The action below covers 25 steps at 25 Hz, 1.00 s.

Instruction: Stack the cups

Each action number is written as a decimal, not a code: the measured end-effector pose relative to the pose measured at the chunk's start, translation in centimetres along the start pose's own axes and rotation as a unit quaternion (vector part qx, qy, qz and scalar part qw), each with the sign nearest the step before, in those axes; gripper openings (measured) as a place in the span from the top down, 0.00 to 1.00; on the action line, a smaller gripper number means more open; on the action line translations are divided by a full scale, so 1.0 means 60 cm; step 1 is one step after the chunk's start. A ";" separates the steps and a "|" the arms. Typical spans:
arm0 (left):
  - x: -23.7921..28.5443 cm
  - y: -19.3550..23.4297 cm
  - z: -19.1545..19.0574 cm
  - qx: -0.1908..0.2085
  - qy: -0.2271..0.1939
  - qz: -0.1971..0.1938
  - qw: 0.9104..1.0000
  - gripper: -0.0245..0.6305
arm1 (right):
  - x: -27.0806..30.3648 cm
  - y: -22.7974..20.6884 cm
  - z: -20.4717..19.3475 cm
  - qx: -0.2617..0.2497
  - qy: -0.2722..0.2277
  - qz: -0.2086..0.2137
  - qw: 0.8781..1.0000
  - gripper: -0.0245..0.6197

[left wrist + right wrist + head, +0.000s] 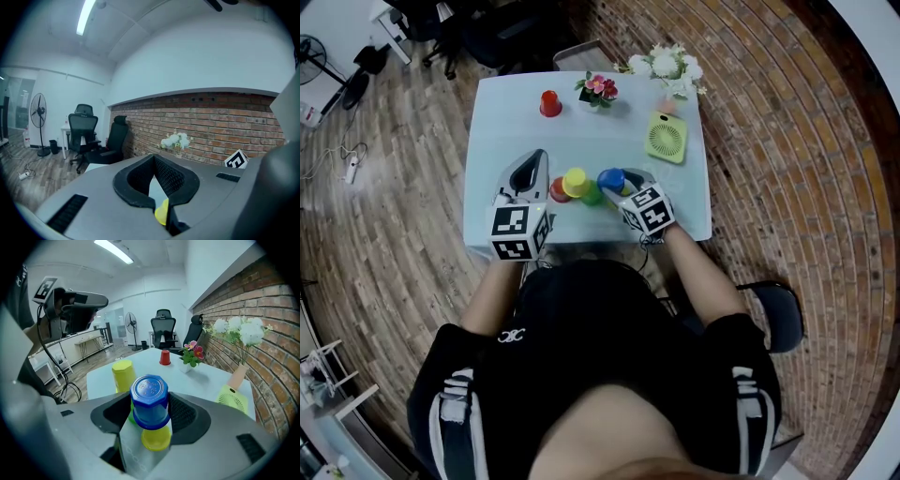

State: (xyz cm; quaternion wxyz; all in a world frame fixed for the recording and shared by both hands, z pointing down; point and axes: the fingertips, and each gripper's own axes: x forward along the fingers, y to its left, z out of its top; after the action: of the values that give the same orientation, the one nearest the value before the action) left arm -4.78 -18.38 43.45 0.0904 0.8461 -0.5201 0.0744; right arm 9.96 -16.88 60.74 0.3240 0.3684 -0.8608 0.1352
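Your right gripper (pixel 151 418) clamps the blue cup (pixel 149 397), likely light, stiff and slick, mid-wall by the table's (pixel 497 122) front edge; your left gripper (pixel 153 158) is closed, empty.

No word or number can be read. The blue cup (pixel 149 391) has small raised marks on its upturned base, too fine to make out. The cubes on the left gripper (pixel 535 161) and right gripper (pixel 613 182) bear black-and-white square patterns — no letters. A white emblem (pixel 511 335) on the person's black shirt (pixel 609 366) is unreadable.
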 end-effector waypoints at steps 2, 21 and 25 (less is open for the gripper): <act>0.000 0.001 -0.002 0.000 0.002 0.000 1.000 0.96 | 0.003 0.001 -0.005 0.001 0.004 0.001 1.000 0.58; -0.008 0.007 -0.014 -0.002 0.013 0.002 1.000 0.96 | 0.010 0.012 -0.011 0.010 0.004 0.014 1.000 0.58; -0.015 0.007 -0.016 -0.002 0.014 0.002 1.000 0.96 | 0.008 0.017 -0.009 0.021 -0.004 0.023 1.000 0.57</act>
State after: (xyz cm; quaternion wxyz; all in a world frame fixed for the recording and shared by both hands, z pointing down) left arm -5.58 -17.57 44.22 0.0991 0.8437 -0.5206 0.0858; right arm 9.23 -16.17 61.44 0.3093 0.3563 -0.8672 0.1593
